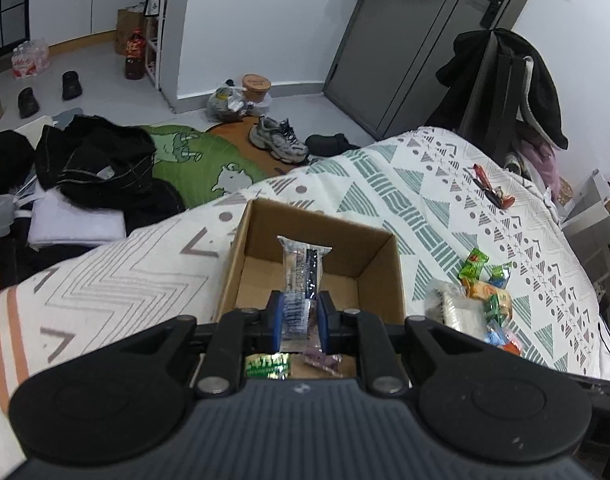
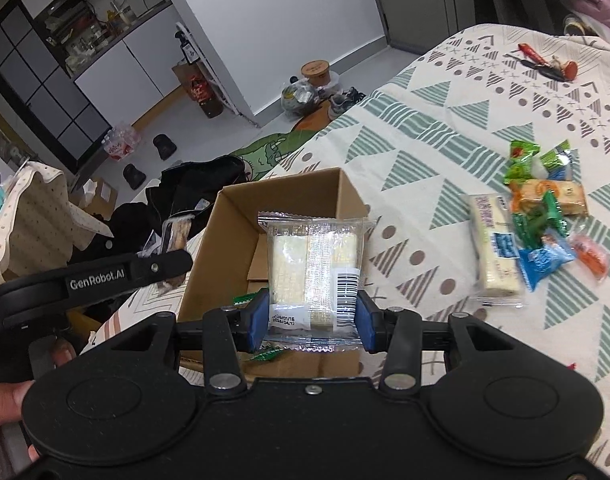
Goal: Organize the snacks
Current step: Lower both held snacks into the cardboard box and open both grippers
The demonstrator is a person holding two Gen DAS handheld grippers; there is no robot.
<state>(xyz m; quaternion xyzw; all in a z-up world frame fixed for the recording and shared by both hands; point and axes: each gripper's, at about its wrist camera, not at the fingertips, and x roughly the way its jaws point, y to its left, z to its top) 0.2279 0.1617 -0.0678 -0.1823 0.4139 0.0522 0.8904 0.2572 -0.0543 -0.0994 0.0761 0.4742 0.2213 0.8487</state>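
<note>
Box (image 1: 379, 264) mid-frame on bed: two packets (image 1: 267, 366) inside | left gripper (image 1: 299, 322) jaws clamp bar (image 1: 303, 268) over box | right gripper (image 2: 311, 320) jaws clamp wafer (image 2: 315, 264) above box | pile (image 2: 545, 216) at right unsorted; judged early stage.

Matt brown cardboard box (image 1: 379, 256), glossy clear plastic wrapper (image 2: 315, 264), woven cloth bedspread (image 1: 425, 184).

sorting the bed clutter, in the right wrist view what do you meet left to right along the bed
cardboard box → wafer pack held in the right tongs → long cream bar → blue packet → orange candy
</note>
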